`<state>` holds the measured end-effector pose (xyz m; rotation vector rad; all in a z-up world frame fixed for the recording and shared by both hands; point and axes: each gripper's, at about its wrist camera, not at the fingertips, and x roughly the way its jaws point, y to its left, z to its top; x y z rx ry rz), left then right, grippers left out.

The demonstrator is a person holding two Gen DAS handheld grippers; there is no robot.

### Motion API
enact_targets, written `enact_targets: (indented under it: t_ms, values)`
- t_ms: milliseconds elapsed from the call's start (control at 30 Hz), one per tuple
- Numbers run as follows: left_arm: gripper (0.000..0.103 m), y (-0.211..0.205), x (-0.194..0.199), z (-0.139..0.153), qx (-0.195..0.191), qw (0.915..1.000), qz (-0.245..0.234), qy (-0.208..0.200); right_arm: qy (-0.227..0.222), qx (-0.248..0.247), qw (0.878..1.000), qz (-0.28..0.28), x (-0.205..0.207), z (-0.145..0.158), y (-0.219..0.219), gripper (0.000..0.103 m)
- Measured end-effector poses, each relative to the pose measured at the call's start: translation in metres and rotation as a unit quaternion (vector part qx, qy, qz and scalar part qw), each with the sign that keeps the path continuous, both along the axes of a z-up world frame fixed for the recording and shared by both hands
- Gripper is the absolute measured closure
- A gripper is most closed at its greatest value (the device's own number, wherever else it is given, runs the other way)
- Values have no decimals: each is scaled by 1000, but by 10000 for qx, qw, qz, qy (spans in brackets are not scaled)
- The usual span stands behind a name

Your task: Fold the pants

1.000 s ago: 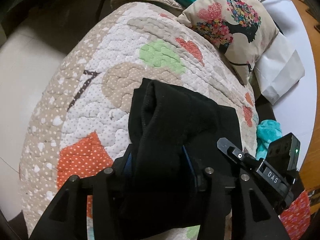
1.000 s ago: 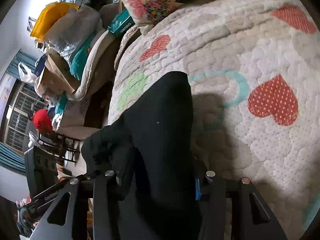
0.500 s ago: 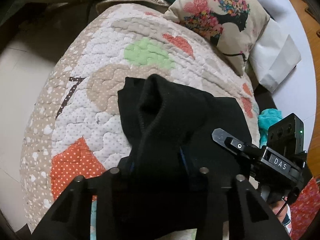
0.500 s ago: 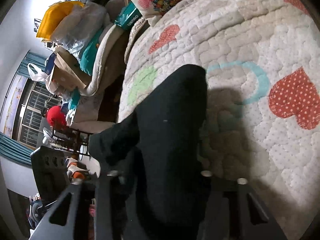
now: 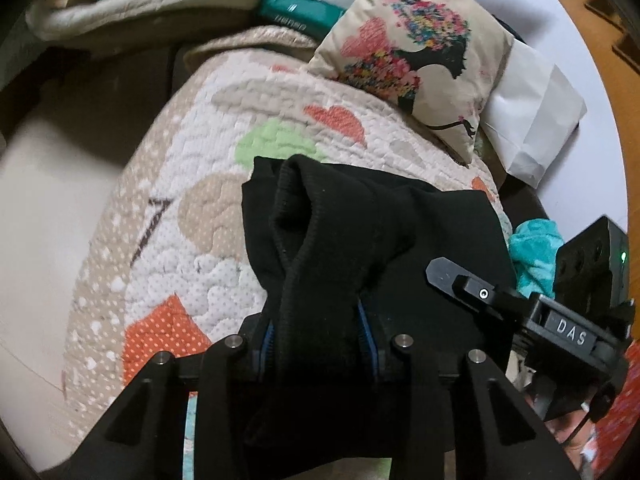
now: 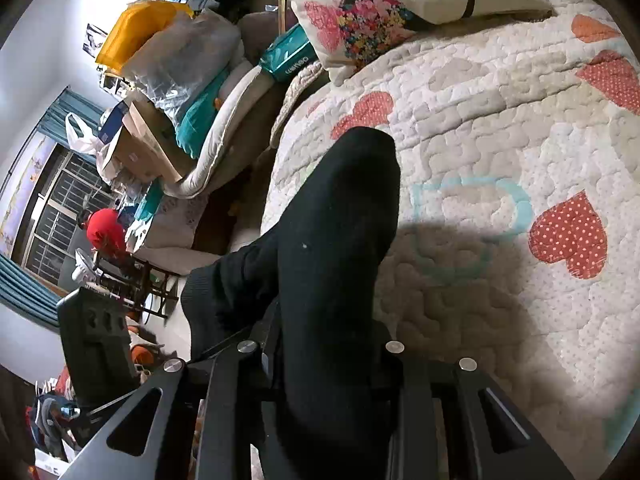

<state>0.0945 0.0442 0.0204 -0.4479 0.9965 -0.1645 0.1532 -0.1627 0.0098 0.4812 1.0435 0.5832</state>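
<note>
Black pants (image 5: 360, 232) lie bunched on a quilted bedspread (image 5: 192, 208) with hearts. My left gripper (image 5: 316, 332) is shut on a thick fold of the pants with a ribbed hem standing up in front of it. The right gripper's body (image 5: 560, 328) shows at the right of the left wrist view, over the pants' far edge. In the right wrist view my right gripper (image 6: 320, 344) is shut on the pants (image 6: 340, 220), which drape forward over the quilt (image 6: 500, 128). The fabric hides both sets of fingertips.
A floral cushion (image 5: 416, 56) and a white paper bag (image 5: 536, 120) lie at the bed's far end. Left of the bed are piled bedding, boxes and bags (image 6: 168, 92) and floor (image 5: 52, 200). A teal cloth (image 5: 536, 248) lies at the right.
Both grippers have kept their hold on the pants and carried them a little along the bed toward the cushion. The views have tilted up, showing more of the clutter beside the bed.
</note>
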Motion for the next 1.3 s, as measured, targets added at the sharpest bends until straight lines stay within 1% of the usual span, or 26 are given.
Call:
enact_targets:
  t_ms: [133,267,400,500,600,700,833,933,1000,1167,1300]
  values:
    - [69,-5,-2,10,253,9995,-11,-210,-37,22,10000,-39,-1,7,-1,74]
    - [69,-9,0,20,206,9995,-13,-258,-132,-67,9999,-24,0,19,-2,74]
    - [69,-22,3,44,302,9985,-142,-424,-103,-150,9998,28,3,40,-10,74]
    - [69,-33,11,59,482,9975,-207,-472,-185,-399,9988,203,9,63,-13,74]
    - [69,-46,20,68,635,9962,-225,-547,-295,-728,9964,311,12,81,-15,74]
    - [69,-55,22,66,766,9945,-265,-660,-319,-945,9945,309,14,88,-18,74]
    - [69,-59,28,53,913,9937,-292,-589,-315,-1175,9919,363,18,83,-20,74]
    - [69,-59,34,41,1176,9911,-272,-568,-341,-1319,9898,412,24,73,-14,74]
    - [70,-57,37,35,1293,9899,-243,-532,-294,-1319,9900,408,30,66,-9,74]
    - [70,-43,46,25,1213,9919,-126,-363,-325,-1462,9873,528,41,54,10,74]
    - [70,-43,46,23,1266,9912,-111,-368,-369,-1506,9862,587,43,51,15,74]
